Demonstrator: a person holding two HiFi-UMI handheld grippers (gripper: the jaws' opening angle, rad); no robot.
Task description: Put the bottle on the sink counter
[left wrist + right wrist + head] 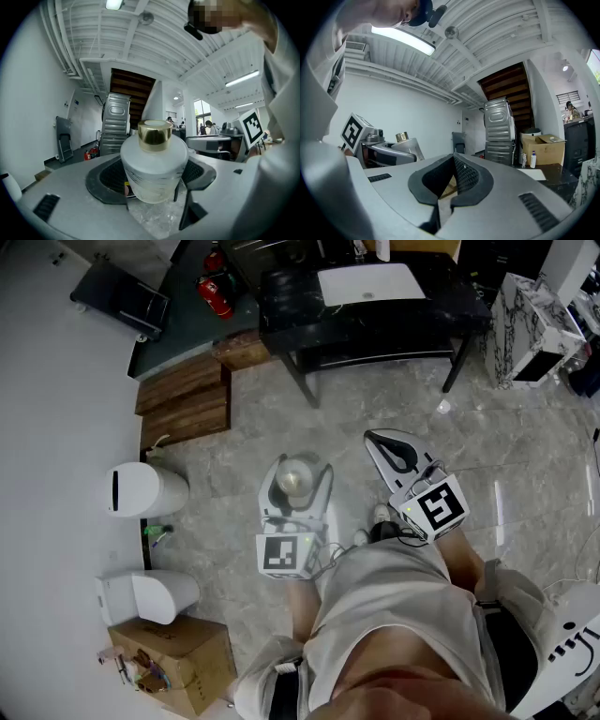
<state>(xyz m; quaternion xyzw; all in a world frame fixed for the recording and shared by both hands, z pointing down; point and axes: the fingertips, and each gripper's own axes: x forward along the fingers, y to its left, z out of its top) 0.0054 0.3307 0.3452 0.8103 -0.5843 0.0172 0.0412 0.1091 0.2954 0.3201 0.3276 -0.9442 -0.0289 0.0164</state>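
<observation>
A frosted white bottle with a gold cap stands upright between the jaws of my left gripper, which is shut on its body. In the left gripper view the bottle fills the middle, with a pad pressed against each side. My right gripper is held level to the right of it with its jaws shut and nothing between them. In the right gripper view the bottle shows at the left. The black sink counter with its white basin stands well ahead across the tiled floor.
Two white bins and a cardboard box line the left wall. Wooden steps and red fire extinguishers lie at the far left. A marble-patterned cabinet stands right of the counter.
</observation>
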